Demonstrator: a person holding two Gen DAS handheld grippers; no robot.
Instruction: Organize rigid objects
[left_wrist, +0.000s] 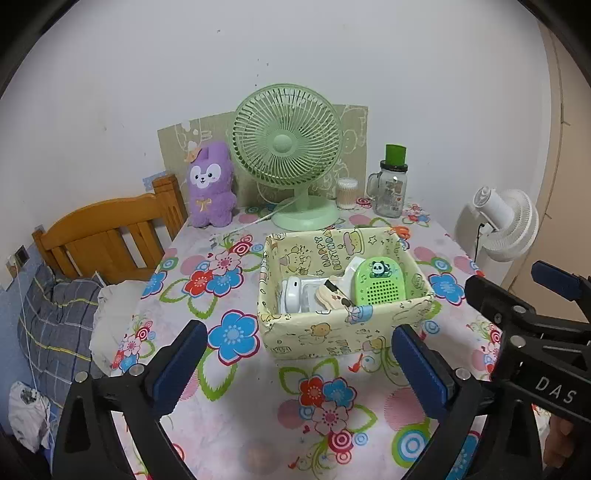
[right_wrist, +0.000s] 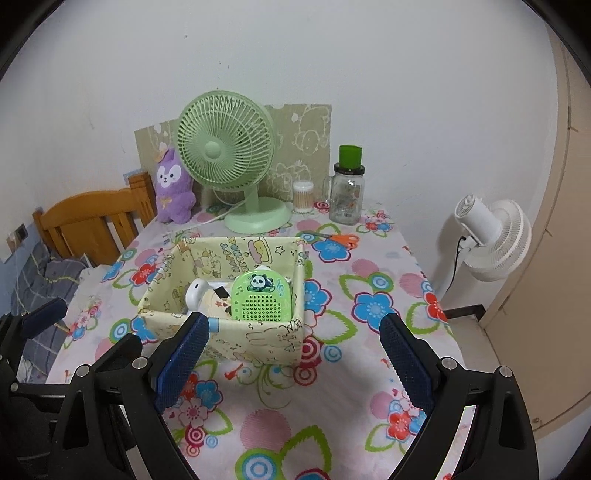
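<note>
A pale yellow cartoon-print storage box stands mid-table. Inside it lean a green panda-print device, a white rounded object and a beige patterned item. My left gripper is open and empty, just in front of the box. My right gripper is open and empty, also in front of the box; it shows at the right edge of the left wrist view. Orange-handled scissors lie on the cloth behind the box.
On the floral tablecloth at the back stand a green desk fan, a purple plush rabbit, a cotton-swab tub and a glass jar with green lid. A wooden bed frame lies left, a white fan right.
</note>
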